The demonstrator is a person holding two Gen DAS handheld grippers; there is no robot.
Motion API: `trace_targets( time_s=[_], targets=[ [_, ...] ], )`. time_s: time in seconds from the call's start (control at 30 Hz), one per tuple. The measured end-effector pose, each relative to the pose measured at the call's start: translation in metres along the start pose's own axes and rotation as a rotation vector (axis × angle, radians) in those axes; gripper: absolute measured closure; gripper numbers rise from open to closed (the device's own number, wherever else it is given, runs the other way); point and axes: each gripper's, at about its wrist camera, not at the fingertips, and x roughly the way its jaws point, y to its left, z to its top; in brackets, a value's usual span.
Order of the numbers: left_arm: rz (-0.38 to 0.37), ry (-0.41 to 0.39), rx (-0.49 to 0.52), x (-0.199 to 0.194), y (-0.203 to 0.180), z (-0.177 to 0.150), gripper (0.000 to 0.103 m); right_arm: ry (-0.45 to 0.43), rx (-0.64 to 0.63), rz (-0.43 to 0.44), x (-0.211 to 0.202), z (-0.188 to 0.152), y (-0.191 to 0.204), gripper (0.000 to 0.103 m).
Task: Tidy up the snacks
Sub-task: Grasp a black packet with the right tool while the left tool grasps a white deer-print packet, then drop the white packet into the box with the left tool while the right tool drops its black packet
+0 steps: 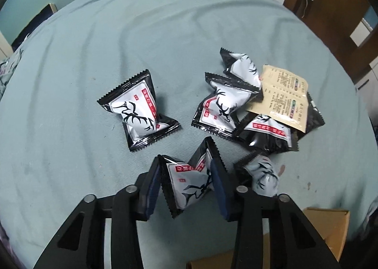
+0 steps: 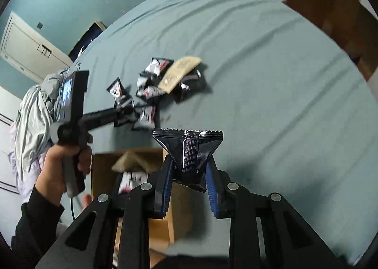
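Observation:
In the left wrist view my left gripper (image 1: 185, 161) is shut on a black-and-white snack packet (image 1: 189, 188) with an antler print, just above the teal cloth (image 1: 165, 33). It crumples between the pads. A like packet (image 1: 139, 108) lies alone to the left. Several more are heaped at the right (image 1: 224, 106) under a beige sachet (image 1: 281, 94). One packet (image 1: 263, 174) lies beside my right finger. In the right wrist view my right gripper (image 2: 190, 158) is shut on a black packet (image 2: 186, 141), its seam side showing, held in the air above an open cardboard box (image 2: 104, 170).
The box holds a beige sachet (image 2: 132, 160) and a black-and-white packet (image 2: 130, 179). A hand (image 2: 59, 167) carries the left gripper (image 2: 127, 111) over the heap (image 2: 156, 80). Grey clothing (image 2: 33, 113) lies at the cloth's left edge. A wooden chair (image 1: 330, 9) stands at the far right.

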Motion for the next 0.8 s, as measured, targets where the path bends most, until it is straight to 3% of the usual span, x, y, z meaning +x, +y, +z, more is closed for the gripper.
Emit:
trace_targets(
  time_s=[0.1,0.27,0.4,0.53,0.63,0.8],
  targets=[
    [0.036,-0.046,-0.021,-0.021,0.004,-0.008,0.067,-0.017,0.034,-0.003,-0.005,-0.004,-0.005,0.079],
    [0.006,-0.136,-0.078,-0.078,0.008,-0.036,0.067,-0.070,0.018,-0.018,-0.011,-0.001,0.002,0.079],
    [0.001,-0.200,-0.020,-0.120,-0.003,-0.059,0.067,-0.078,-0.058,-0.048,-0.004,-0.008,0.017,0.079],
    [-0.053,-0.229,-0.001,-0.147,-0.018,-0.086,0.067,-0.107,-0.122,-0.021,-0.011,-0.014,0.025,0.079],
    [-0.081,-0.218,0.048,-0.153,-0.035,-0.100,0.067,-0.109,-0.154,-0.026,-0.007,-0.017,0.026,0.079],
    [-0.048,-0.234,0.158,-0.159,-0.069,-0.116,0.066,-0.109,-0.167,-0.023,-0.002,-0.018,0.027,0.079]
  ],
)
